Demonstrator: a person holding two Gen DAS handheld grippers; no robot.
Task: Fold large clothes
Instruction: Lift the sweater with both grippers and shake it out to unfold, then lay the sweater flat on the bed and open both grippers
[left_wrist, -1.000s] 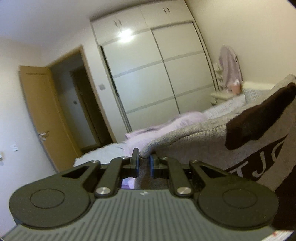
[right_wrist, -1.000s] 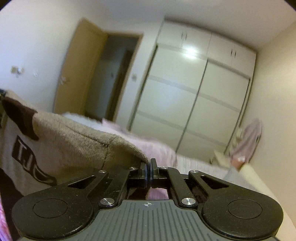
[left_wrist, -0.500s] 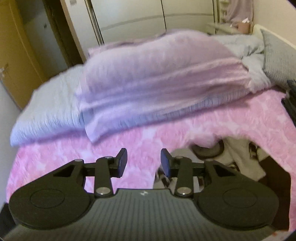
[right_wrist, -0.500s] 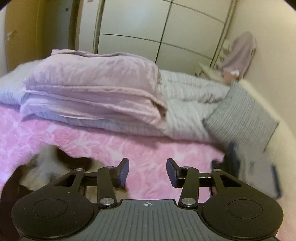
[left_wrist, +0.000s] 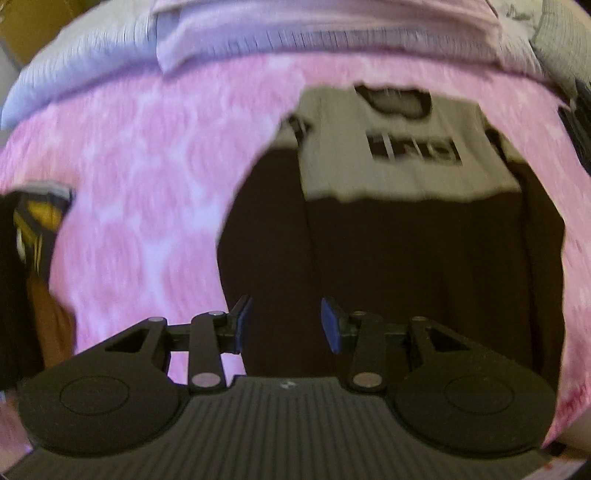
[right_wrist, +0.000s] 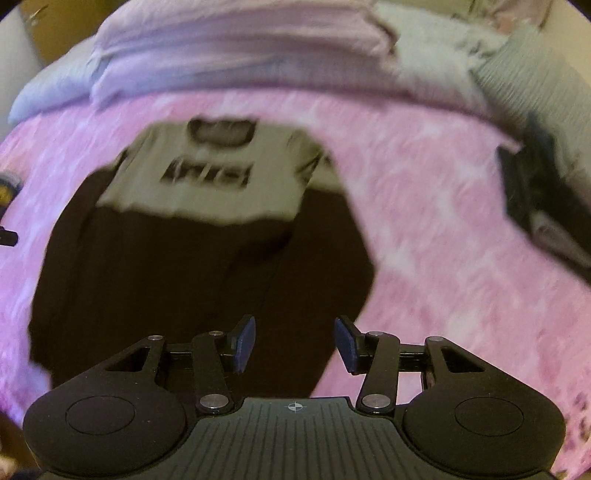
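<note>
A large sweater (left_wrist: 406, 258) lies spread flat on the pink bedspread (left_wrist: 147, 166), collar at the far end. Its top part is beige with dark lettering and its lower part is dark brown. My left gripper (left_wrist: 286, 321) hovers open over the lower left part of the dark body, with nothing between its blue pads. In the right wrist view the same sweater (right_wrist: 184, 266) fills the left and centre. My right gripper (right_wrist: 295, 341) is open above its lower right edge, holding nothing. Both views are blurred by motion.
A folded lilac duvet (right_wrist: 240, 48) and a grey striped pillow (right_wrist: 528, 74) lie across the far side of the bed. A dark garment (right_wrist: 546, 206) sits on the right. A black and yellow item (left_wrist: 37, 218) lies at the left edge.
A second ago both grippers were shut on the raised sweater. They let go and opened, then tipped downward and sank toward the bed, where the sweater now lies flat.
</note>
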